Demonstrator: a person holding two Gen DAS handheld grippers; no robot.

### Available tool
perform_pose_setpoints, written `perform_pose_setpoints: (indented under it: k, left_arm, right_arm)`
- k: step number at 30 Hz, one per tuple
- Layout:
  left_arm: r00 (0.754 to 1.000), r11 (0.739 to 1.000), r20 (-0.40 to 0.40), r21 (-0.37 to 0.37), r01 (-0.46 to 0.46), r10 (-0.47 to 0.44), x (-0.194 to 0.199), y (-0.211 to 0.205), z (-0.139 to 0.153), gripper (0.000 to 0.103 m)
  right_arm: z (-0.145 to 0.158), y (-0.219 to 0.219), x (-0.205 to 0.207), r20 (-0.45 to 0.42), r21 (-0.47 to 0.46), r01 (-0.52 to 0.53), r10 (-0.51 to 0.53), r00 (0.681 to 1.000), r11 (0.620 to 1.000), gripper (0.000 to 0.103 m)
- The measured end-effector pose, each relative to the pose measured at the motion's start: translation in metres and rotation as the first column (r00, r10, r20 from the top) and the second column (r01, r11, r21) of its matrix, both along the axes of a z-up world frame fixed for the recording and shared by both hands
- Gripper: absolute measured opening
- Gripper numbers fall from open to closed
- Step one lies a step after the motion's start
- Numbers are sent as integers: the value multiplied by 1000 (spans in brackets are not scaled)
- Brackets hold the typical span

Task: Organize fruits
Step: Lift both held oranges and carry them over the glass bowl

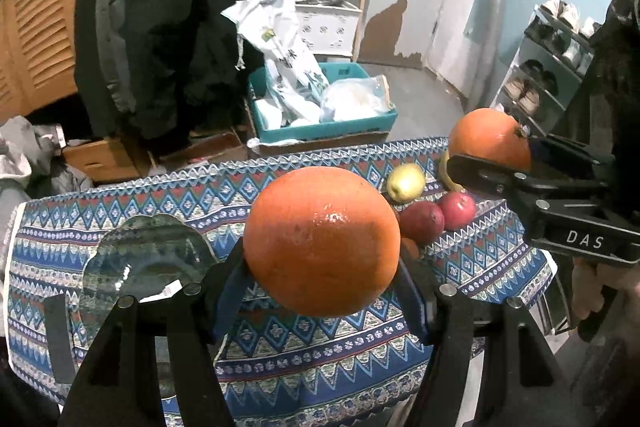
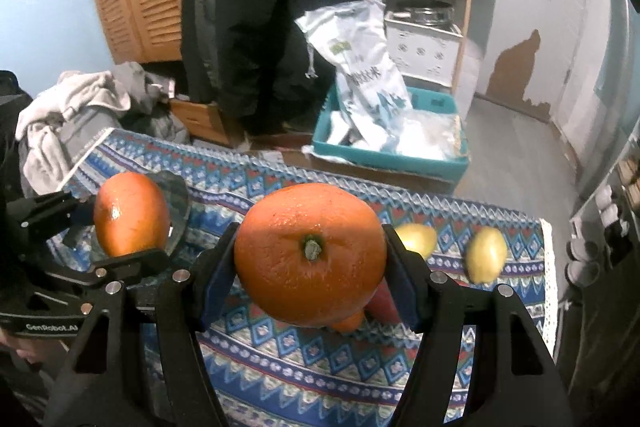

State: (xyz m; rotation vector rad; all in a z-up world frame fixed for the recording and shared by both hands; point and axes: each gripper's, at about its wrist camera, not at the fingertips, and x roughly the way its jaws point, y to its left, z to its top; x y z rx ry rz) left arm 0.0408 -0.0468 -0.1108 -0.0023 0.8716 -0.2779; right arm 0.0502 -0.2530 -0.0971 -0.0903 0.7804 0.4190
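Two oranges [image 1: 321, 241] (both gripped), two red apples [image 1: 422, 222].

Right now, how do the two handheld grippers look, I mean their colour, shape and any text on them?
Both are black, angular tools with two fingers, blue pads inside and round silver screw heads. The right gripper bears white letters "DAS" on its body. The left gripper shows white text "GenRobot.AI". A dark sleeve shows behind the right gripper. No cables are visible.

Glossy dimpled orange [image 1: 321, 241], woven patterned tablecloth [image 1: 280, 347], clear glass plate [image 1: 148, 259], matt black plastic tool [image 1: 322, 291]
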Motion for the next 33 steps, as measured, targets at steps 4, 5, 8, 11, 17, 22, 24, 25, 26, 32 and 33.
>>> perform_pose_setpoints:
  k: [4,5,8,11,17,22,24,25,26,32,33]
  left_arm:
    - [1000,1000,16,0,-21,21,-3,12,5,68]
    - [999,1000,17,-5,-28,28,-3,17,6,68]
    - [999,999,19,-19,-48,49,-5,30,10,68]
    - [997,997,28,-28,-73,74,-7,42,13,68]
    - [992,992,35,-47,-121,123,-11,66,14,68]
    - [987,986,18,-62,-158,159,-12,87,8,68]
    - [985,983,11,-61,-173,174,-12,95,5,68]
    - [984,982,8,-60,-179,180,-12,98,4,68]
    - [982,981,5,-61,-186,186,-12,102,2,68]
    - [972,971,-15,-56,-233,233,-12,127,-10,68]
    - [971,969,-22,-57,-241,240,-12,131,-12,68]
  right_arm:
    - [6,13,0,7,10,-25,25,1000,1000,68]
    - [8,17,0,9,12,-32,32,999,999,68]
    - [12,30,2,16,12,-50,50,999,999,68]
    - [15,43,3,20,18,-73,72,997,997,68]
    - [18,71,8,15,29,-117,117,993,993,68]
    - [17,94,11,5,29,-155,155,988,988,68]
    - [14,102,13,-4,29,-169,169,986,985,68]
    - [13,108,14,-8,30,-177,177,984,984,68]
    - [12,113,16,-12,31,-185,185,983,982,68]
    - [0,141,26,-46,33,-226,228,973,973,68]
    - [-3,146,27,-52,30,-232,233,971,972,68]
